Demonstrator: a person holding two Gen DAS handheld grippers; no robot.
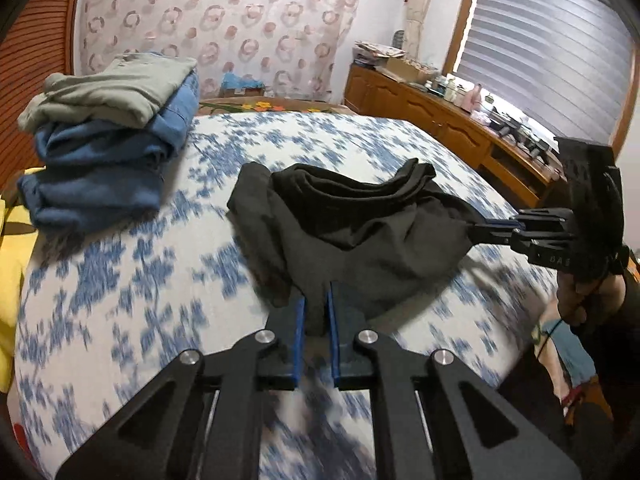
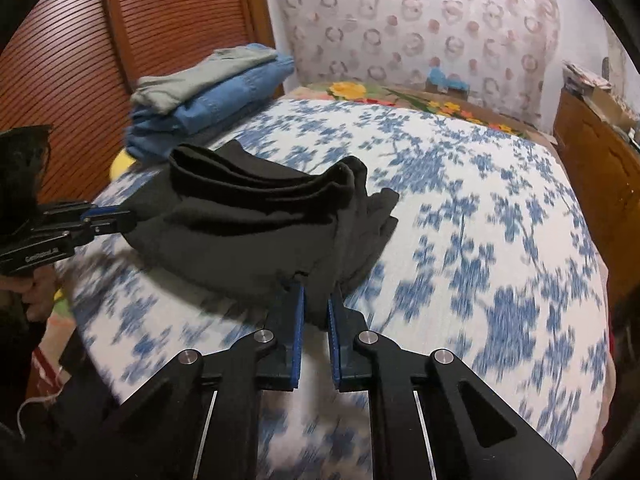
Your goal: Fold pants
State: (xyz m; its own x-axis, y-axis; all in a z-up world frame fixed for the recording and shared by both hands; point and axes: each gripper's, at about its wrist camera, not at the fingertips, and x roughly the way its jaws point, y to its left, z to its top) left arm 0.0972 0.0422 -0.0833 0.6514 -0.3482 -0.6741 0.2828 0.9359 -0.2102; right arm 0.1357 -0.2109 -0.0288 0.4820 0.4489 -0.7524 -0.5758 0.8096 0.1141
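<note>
Bedroom with ring-patterned wallpaper [image 1: 224, 12] and a slatted wooden door [image 2: 80, 52]: a bed [image 1: 120, 280] under a blue-and-white floral cover serves as the folding surface. At far left, a stack of folded clothes [image 1: 108, 136], a grey-green garment on top of blue denim, sits near the bed's left edge. Just right of it, at centre, the black pants [image 1: 360, 232] lie bunched in several layers on the cover, partly raised at both near corners. The left gripper [image 1: 316, 312] has its blue-padded jaws pinching a fold of the dark fabric at the near left corner; the right gripper [image 2: 316, 308] pinches the matching corner on the right side, its jaws likewise nearly closed on cloth. Each gripper also shows from the side in the other's view, with fabric pulled taut into it. A wooden dresser [image 1: 440, 116] crowded with small items runs beneath the window blind [image 1: 560, 52] at right.

The step in hand appears to be a further fold, both corners gripped. The next move likely calls for carrying both corners together toward the far edge and laying them level so the layers align. Open cover lies beyond and to the right of the pants; the folded stack crowds the left.
</note>
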